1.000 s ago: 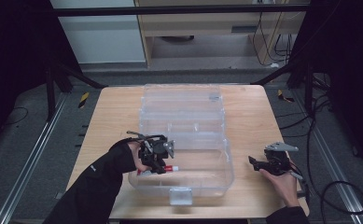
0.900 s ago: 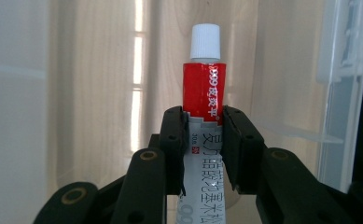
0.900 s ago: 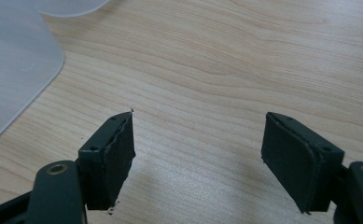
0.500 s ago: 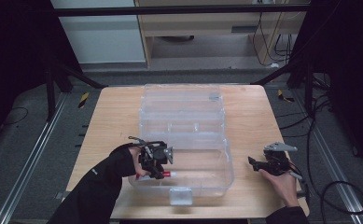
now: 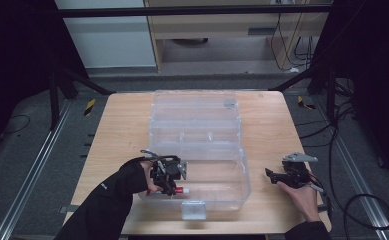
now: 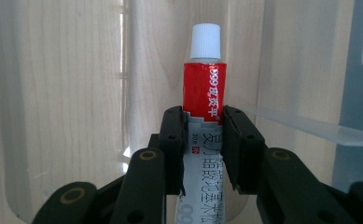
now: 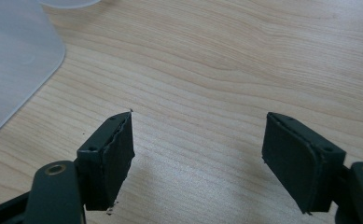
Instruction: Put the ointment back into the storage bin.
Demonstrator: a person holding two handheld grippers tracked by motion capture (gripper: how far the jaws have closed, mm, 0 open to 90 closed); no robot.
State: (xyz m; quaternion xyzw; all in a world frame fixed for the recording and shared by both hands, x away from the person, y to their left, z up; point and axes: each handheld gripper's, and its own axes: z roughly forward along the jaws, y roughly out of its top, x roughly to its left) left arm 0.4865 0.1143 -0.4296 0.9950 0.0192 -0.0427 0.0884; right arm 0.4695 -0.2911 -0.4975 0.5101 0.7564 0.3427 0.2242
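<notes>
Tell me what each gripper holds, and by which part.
The left gripper clamps a red-and-white ointment tube with white cap around its middle. The right gripper stands open over the wooden table, holding nothing.

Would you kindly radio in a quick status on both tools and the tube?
Left tool shut on red-and-white tube, inside clear plastic box. Right tool open, empty, over bare wooden table. Nothing blocking the tube.

Lab or test bay, not a home. Bare wooden table (image 5: 122,125) inside a black metal frame (image 5: 192,10), black curtains (image 5: 12,60) at both sides, loose cables (image 5: 352,130) across grey carpet (image 5: 27,150), hazard-striped tape (image 5: 89,106), plain cabinet (image 5: 102,35) behind.
</notes>
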